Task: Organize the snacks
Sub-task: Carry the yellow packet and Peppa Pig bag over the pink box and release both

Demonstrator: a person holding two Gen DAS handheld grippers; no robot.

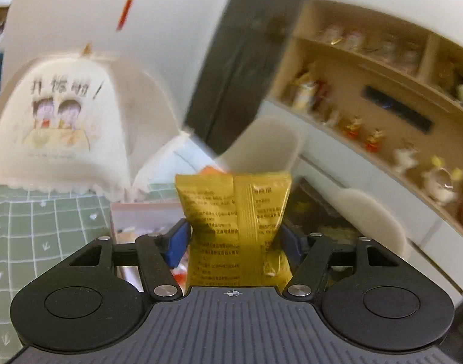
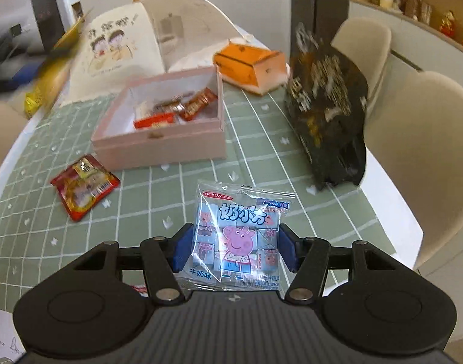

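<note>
Left wrist: yellow packet [image 1: 234,221] in claw [image 1: 233,239].

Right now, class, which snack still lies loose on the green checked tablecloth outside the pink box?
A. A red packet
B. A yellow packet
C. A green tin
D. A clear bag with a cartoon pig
A: in the right wrist view the red packet lies flat on the tablecloth left of the pink box, while the yellow packet and the pig bag are each gripped between gripper fingers.
</note>
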